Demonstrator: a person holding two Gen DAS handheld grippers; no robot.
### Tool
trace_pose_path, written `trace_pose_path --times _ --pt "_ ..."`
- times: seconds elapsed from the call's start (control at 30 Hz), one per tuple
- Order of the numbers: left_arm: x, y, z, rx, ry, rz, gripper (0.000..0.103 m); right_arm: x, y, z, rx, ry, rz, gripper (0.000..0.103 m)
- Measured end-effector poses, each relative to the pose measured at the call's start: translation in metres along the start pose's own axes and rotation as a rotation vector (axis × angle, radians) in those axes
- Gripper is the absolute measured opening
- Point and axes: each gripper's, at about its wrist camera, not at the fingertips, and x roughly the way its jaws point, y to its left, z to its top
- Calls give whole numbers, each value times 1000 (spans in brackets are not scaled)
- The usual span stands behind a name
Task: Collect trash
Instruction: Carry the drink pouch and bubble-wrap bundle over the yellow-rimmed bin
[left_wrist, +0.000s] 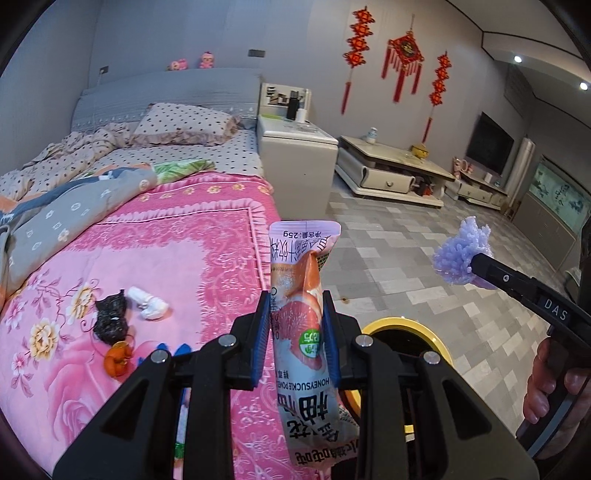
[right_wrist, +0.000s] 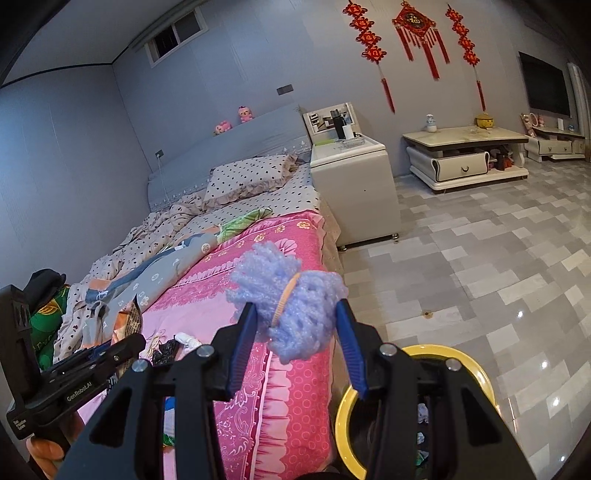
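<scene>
Snack wrapper (left_wrist: 300, 332): glossy printed plastic film, creased. Purple foam net (right_wrist: 291, 306): soft, rough and bubbly, banded by a tan rubber band (right_wrist: 283, 301). Bed blanket (left_wrist: 147, 266) at 9 o'clock: pink matt cloth. Floor (right_wrist: 480, 277) at 3 o'clock: polished tile, reflective. Bin rim (right_wrist: 476, 365): smooth yellow plastic.
</scene>
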Motion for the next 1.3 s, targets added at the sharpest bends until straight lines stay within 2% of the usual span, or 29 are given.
trace_pose_path --times 0.47,0.87,1.3 --pt "50 -75 -9 80 67 -112 25 -16 -72 -14 106 -21 -113 42" --pt "124 -112 -40 110 190 -158 25 11 -123 -39 196 49 -165 42" --pt "187 -127 -78 114 307 -168 26 53 -170 -71 289 167 -194 42"
